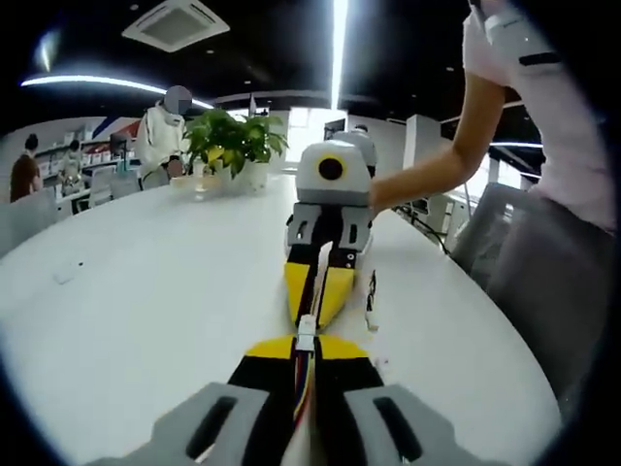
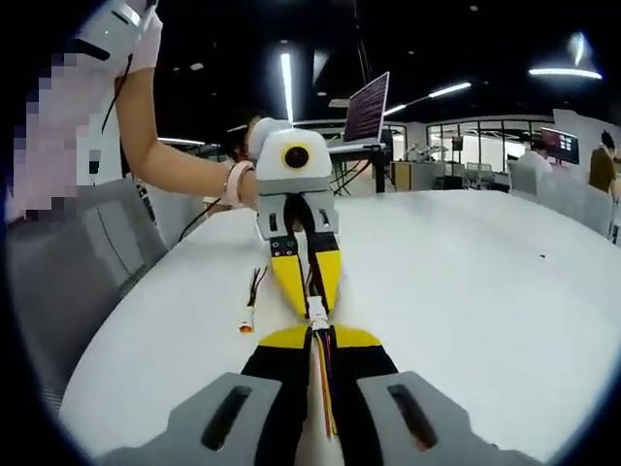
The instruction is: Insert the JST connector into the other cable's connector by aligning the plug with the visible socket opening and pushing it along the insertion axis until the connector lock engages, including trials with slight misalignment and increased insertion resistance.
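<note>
Big white table (image 1: 146, 291) in an open office, lights overhead.

Nearest in the left gripper view: left gripper (image 1: 309, 342), jaws pressed together on a cable (image 1: 303, 393) with coloured wires. White plug (image 1: 307, 328) sticking out past the yellow tips. Right in front, nose to nose: right gripper (image 1: 317, 287), also squeezed shut. Plug tip reaching in between those far jaws. Beside them on the table, a spare cable (image 1: 370, 296), lying loose.

Same meeting seen from the other side in the right gripper view: right gripper (image 2: 317, 328) clamped on its own cable (image 2: 323, 383), a white socket (image 2: 317, 313) at the tips, touching the left gripper (image 2: 309, 283) ahead. Another loose cable (image 2: 252, 301) off to one side on the table (image 2: 485, 291).

Further back: a hand (image 2: 247, 184) on the far gripper, then an arm. Further still, a green plant (image 1: 233, 144), a laptop (image 2: 367, 109) on a stand, people at desks.

Looks like: both parts picked up, lined up end to end, and touching. Probably started going in. Too small to tell how deep, or if the lock has clicked. Left to do, most likely: push straight along the line until it snaps.
</note>
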